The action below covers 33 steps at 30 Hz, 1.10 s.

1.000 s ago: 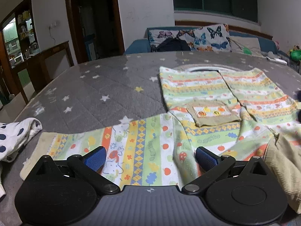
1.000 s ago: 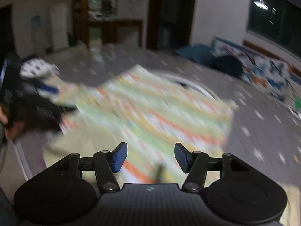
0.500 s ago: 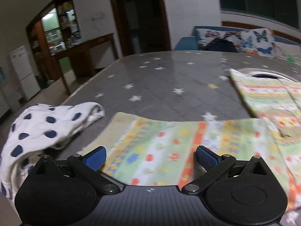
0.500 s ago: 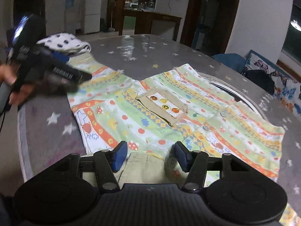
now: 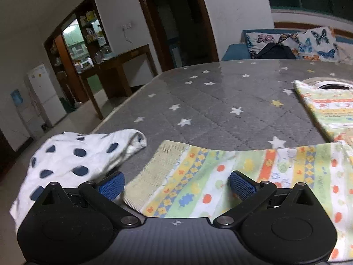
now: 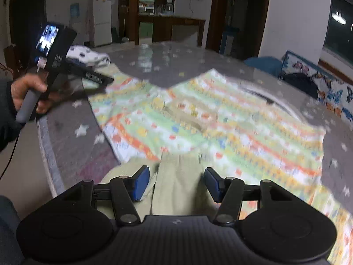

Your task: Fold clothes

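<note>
While the left hand-held gripper [image 5: 175, 182] hangs low over the near edge of the bench [image 5: 220, 97], its blue fingers [image 5: 241, 185] stand spread wide with nothing between them. Below them lies a sleeve [image 5: 231, 172] of the striped shirt [image 5: 326, 108], stretched flat across the grey, star-printed cover, with its ribbed beige cuff [image 5: 163, 156] pointing left. Just beside that cuff, on the left, sits a crumpled white cloth with dark blue dots [image 5: 72, 156], which reaches up to the gripper's left finger. The shirt's body shows further right. A sofa with butterfly cushions [image 5: 293, 44] stands behind the bench.

From the right wrist view, which is somewhat blurred, the right hand-held gripper [image 6: 176, 183] is likewise spread apart, gripping nothing. Its fingers [image 6: 140, 183] straddle a beige ribbed band of the shirt [image 6: 209, 119] at the near edge. The shirt lies spread out across the bench [image 6: 66, 128], front up. At the far left the person's left hand [image 6: 28, 92] holds the other gripper [image 6: 97, 81] above the sleeve end, with the dotted cloth [image 6: 88, 55] behind it.
</note>
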Available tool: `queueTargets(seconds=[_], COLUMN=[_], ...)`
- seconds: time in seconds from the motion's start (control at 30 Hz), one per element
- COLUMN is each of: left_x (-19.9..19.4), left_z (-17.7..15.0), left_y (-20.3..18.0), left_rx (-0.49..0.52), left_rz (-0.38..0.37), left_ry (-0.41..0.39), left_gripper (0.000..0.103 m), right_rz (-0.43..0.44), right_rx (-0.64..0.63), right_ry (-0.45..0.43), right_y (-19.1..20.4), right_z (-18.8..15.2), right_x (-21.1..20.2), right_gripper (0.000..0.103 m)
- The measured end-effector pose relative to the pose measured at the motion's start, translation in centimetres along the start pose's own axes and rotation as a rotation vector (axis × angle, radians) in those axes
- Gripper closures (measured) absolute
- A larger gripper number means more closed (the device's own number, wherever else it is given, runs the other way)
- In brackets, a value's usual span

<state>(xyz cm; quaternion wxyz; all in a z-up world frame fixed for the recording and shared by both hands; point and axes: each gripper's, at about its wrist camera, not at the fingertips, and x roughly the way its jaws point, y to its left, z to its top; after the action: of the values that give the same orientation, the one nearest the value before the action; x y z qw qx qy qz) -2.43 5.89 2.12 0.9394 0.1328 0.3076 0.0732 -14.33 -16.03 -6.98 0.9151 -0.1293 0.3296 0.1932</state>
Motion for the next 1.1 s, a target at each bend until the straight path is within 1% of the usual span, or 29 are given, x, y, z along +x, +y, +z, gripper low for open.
queueTargets(seconds=[0.1, 0.13, 0.2, 0.27, 0.37, 0.43, 0.5, 0.63, 0.7, 0.73, 0.87, 0.97, 1.03, 1.1], left_x=[0.1, 0.0, -0.7, -2.2, -5.1, -6.9, -8.1, -10.4, -10.9, -11.1, -11.0, -10.8, -10.4, -10.1], left_z=[0.4, 0.6, 0.9, 1.2, 1.9, 2.3, 2.6, 3.1, 2.7, 2.3, 0.9, -0.1, -0.5, -1.0], left_y=[0.0, 0.0, -0.2, -0.8, -3.1, -5.0, -7.1, -11.2, -13.1, -13.9, -15.6, -15.7, -15.8, -16.2], left_rx=[-0.005, -0.013, -0.032, -0.044, -0.032, -0.014, 0.003, 0.042, 0.079, 0.103, 0.163, 0.184, 0.198, 0.211], left_rz=[0.035, 0.043, 0.035, -0.024, -0.146, -0.249, -0.355, -0.558, -0.606, -0.617, -0.668, -0.690, -0.699, -0.702], left_ry=[0.028, 0.042, 0.052, 0.032, -0.021, -0.054, -0.064, -0.085, -0.097, -0.103, -0.088, -0.079, -0.070, -0.053], left_gripper=[0.000, 0.000, 0.001, 0.001, 0.000, 0.000, 0.000, 0.000, 0.000, 0.000, 0.001, 0.001, 0.001, 0.001], right_rz=[0.013, 0.011, -0.010, -0.037, -0.042, -0.026, -0.024, -0.081, -0.108, -0.113, -0.120, -0.162, -0.200, -0.230], right_rx=[0.027, 0.040, 0.064, 0.101, 0.133, 0.147, 0.168, 0.244, 0.287, 0.295, 0.287, 0.287, 0.295, 0.322], right_ry=[-0.013, -0.031, -0.064, -0.064, -0.017, -0.008, -0.025, -0.057, -0.017, -0.011, -0.020, -0.029, -0.043, -0.059], right_y=[-0.3, -0.5, -1.0, -1.8, -2.4, -2.5, -3.0, -5.3, -6.6, -6.9, -7.4, -9.1, -10.8, -13.0], right_z=[0.0, 0.1, 0.0, -0.5, -1.7, -2.3, -2.5, -2.8, -3.8, -4.3, -4.9, -4.5, -3.9, -2.7], right_x=[-0.8, -1.4, -2.3, -2.7, -2.1, -2.1, -2.8, -3.9, -3.6, -3.5, -4.6, -5.6, -6.0, -6.1], right_gripper=[0.047, 0.047, 0.047, 0.047, 0.047, 0.047, 0.047, 0.047, 0.046, 0.046, 0.047, 0.048, 0.055, 0.056])
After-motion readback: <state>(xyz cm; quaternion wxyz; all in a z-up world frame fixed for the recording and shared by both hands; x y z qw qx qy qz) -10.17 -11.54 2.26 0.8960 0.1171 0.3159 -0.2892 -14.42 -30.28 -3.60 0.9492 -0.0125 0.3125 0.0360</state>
